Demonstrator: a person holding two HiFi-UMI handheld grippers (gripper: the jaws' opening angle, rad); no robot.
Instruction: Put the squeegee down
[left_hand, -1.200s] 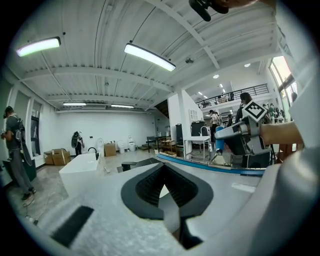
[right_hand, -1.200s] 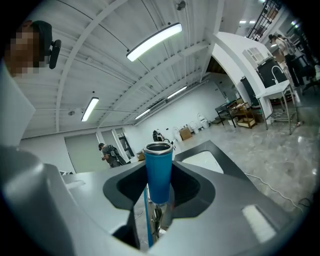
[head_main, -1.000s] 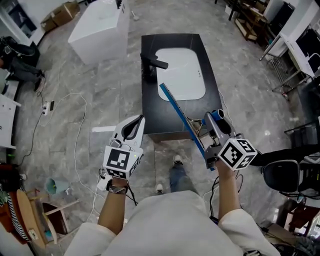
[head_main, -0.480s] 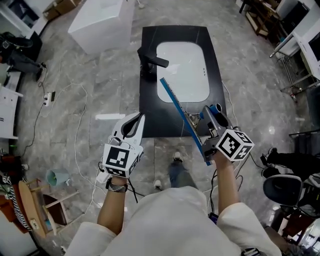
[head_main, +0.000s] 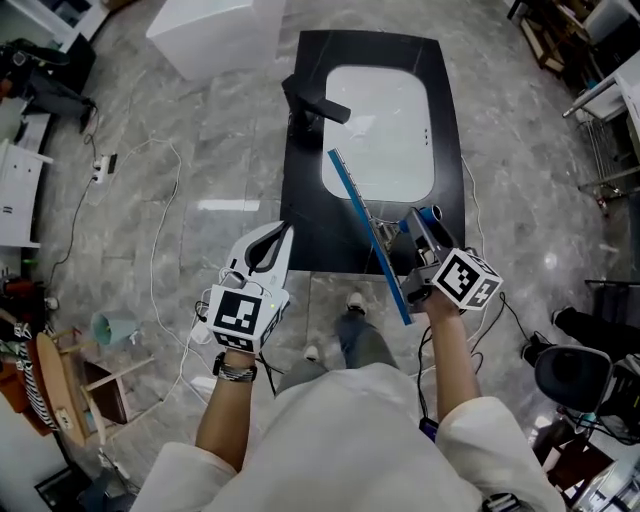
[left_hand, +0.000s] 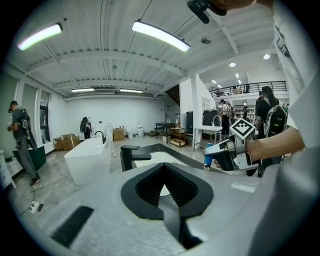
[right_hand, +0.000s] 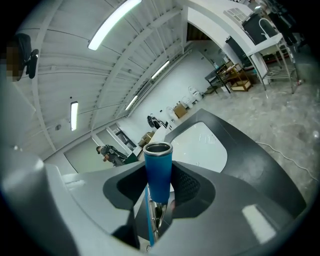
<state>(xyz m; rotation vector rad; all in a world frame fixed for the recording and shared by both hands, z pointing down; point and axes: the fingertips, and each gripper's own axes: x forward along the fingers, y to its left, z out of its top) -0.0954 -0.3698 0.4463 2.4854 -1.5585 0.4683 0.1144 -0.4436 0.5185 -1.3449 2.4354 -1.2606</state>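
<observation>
The squeegee has a long blue blade (head_main: 360, 215) and a blue handle (head_main: 432, 218). My right gripper (head_main: 418, 232) is shut on that handle. It holds the blade slanted over the near end of the black counter (head_main: 300, 230), pointing toward the white basin (head_main: 380, 130). In the right gripper view the handle (right_hand: 158, 172) stands upright between the jaws, with the blade (right_hand: 149, 220) below it. My left gripper (head_main: 280, 238) hangs left of the counter's near corner, shut and empty. The left gripper view shows its closed jaws (left_hand: 163, 172) and the right gripper (left_hand: 220, 152) across from it.
A black faucet (head_main: 305, 110) stands at the basin's left side. A white bathtub (head_main: 215, 30) sits on the floor at the far left. Cables (head_main: 150, 250) and a power strip (head_main: 100, 165) lie on the marble floor. A chair (head_main: 570, 375) is at the right.
Both grippers have sunk lower by the counter's near end. The right one rolled a little with the squeegee still in its grip. The left one stays shut and empty.
</observation>
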